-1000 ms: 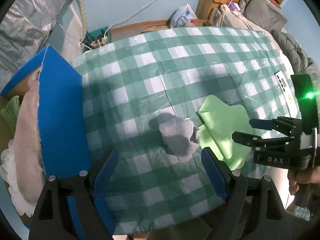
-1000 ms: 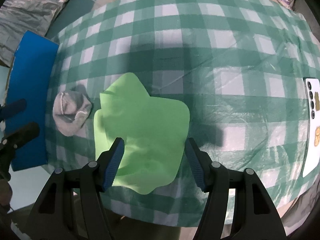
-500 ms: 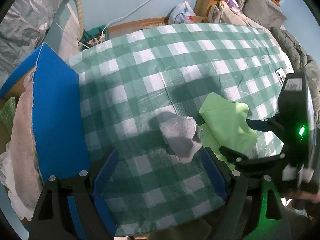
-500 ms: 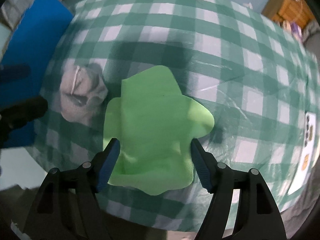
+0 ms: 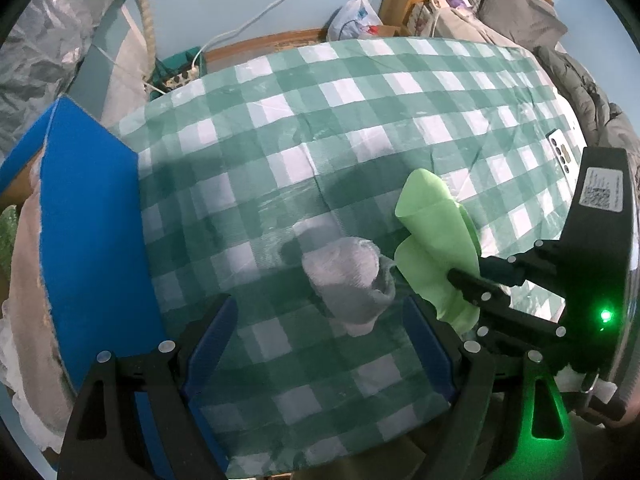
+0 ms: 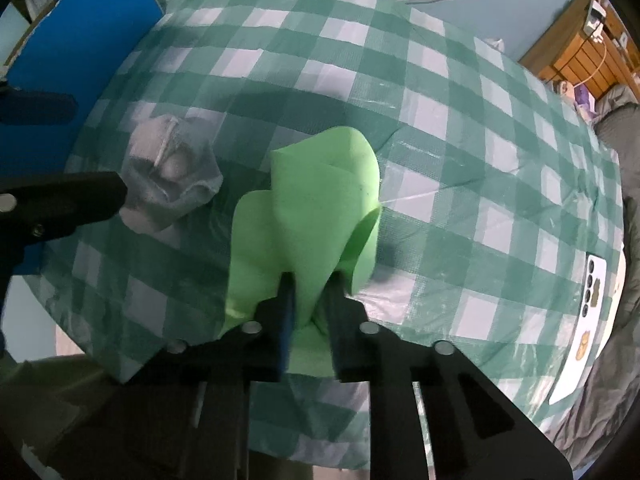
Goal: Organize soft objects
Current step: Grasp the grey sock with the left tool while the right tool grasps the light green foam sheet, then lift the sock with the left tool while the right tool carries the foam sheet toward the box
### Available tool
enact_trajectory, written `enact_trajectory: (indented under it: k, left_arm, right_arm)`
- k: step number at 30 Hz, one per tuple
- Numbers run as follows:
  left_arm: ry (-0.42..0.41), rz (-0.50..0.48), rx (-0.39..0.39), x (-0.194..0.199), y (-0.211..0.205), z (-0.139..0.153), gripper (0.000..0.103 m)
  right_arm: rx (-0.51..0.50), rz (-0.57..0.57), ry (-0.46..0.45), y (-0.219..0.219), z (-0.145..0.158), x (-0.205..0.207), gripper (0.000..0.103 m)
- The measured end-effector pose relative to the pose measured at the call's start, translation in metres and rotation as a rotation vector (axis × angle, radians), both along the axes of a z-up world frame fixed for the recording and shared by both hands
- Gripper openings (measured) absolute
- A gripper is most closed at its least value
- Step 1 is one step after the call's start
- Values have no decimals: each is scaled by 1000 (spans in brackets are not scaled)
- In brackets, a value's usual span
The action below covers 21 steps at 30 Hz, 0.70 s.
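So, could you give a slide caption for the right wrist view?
Right gripper shut on the green cloth, bunching it above the checked tablecloth; grey sock lies beside.

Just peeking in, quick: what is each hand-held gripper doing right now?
Left hand-held gripper: open, holding nothing, gray sock just ahead.
Right hand-held gripper: closed on the green cloth.

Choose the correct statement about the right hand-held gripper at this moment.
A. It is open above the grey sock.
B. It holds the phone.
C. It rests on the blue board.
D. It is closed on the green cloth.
D: in the right wrist view the right hand-held gripper has its jaws pinched on the bunched green cloth, while the grey sock lies untouched beside it.
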State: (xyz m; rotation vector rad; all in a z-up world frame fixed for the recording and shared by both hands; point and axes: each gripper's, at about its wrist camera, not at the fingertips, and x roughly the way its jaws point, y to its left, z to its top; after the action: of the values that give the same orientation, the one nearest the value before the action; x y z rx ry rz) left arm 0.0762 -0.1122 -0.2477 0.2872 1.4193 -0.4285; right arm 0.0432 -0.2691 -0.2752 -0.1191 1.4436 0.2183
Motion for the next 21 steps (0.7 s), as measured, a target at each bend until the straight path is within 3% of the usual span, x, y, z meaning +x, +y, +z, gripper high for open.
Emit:
enact_trajectory:
  k: [15,17,21]
  left_arm:
    - [24,-29,49,7,-23,-26,85]
    - [26,-26,49,8,-24,-29,81]
    - [42,-27,58,10,-25,-37,57]
  right_arm:
    - [79,-91,-66,-52,40,9,6]
    - [87,-103,-70,-55,42,10,6]
    - [102,-122,-87,-56,46,13,6]
